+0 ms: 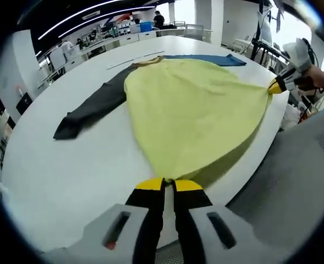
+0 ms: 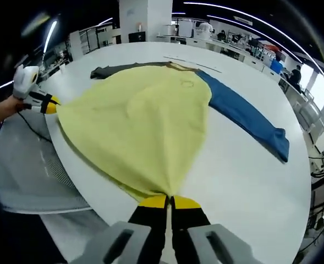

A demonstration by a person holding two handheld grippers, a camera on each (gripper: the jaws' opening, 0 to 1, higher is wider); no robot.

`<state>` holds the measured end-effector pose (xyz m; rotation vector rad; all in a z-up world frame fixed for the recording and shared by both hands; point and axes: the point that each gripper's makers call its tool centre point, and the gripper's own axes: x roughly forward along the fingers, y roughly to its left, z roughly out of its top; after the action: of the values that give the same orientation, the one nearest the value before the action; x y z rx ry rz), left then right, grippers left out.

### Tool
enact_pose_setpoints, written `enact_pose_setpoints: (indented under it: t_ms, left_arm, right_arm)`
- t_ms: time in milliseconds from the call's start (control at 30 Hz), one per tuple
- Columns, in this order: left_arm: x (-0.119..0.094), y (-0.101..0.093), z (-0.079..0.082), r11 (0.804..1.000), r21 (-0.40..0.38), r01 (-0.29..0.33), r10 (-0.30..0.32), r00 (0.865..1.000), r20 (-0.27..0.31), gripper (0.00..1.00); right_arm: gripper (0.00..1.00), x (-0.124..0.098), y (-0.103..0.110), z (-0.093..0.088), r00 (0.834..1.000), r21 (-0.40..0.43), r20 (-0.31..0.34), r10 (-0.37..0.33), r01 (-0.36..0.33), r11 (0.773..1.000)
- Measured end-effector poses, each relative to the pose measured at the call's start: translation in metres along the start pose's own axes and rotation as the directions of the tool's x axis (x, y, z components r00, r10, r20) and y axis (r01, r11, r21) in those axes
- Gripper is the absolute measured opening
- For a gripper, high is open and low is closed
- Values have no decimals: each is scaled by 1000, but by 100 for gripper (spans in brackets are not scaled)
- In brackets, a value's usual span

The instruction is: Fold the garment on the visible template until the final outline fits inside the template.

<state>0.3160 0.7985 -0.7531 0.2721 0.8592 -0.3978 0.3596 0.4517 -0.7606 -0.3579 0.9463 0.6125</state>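
Observation:
A garment lies spread on a white table [image 1: 68, 165]: a pale yellow body [image 1: 195, 104], one dark grey sleeve [image 1: 93, 107] and one blue sleeve [image 2: 244, 113]. My left gripper [image 1: 168, 184] is shut on one bottom corner of the yellow hem at the table's near edge. My right gripper [image 2: 168, 201] is shut on the other bottom corner. Each gripper also appears in the other's view, the right gripper [image 1: 276, 86] at the far right and the left gripper [image 2: 50, 104] at the far left. The hem is pulled taut between them. A thin line [image 1: 134, 59] on the table runs past the collar.
A grey mesh chair [image 1: 294, 181] stands close to the table edge beside me. Desks, shelves and a person [image 1: 158, 19] fill the room behind the table. Bare tabletop [image 2: 244, 181] lies on both sides of the garment.

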Motion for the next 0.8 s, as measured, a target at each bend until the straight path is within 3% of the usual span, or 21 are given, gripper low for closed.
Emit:
enact_pose_setpoints:
  t_ms: [633, 700, 800]
  left_arm:
    - [2, 1, -9, 999, -31, -24, 24, 1000, -18, 4]
    - [2, 2, -11, 999, -36, -31, 31, 999, -20, 4]
    - [1, 5, -13, 999, -36, -39, 38, 999, -28, 5]
  right_arm:
    - [0, 4, 6, -9, 1000, 61, -5, 20, -20, 998]
    - [0, 3, 10, -10, 999, 45, -12, 31, -30, 999]
    - [0, 0, 18, -17, 995, -47, -68, 72, -75, 996]
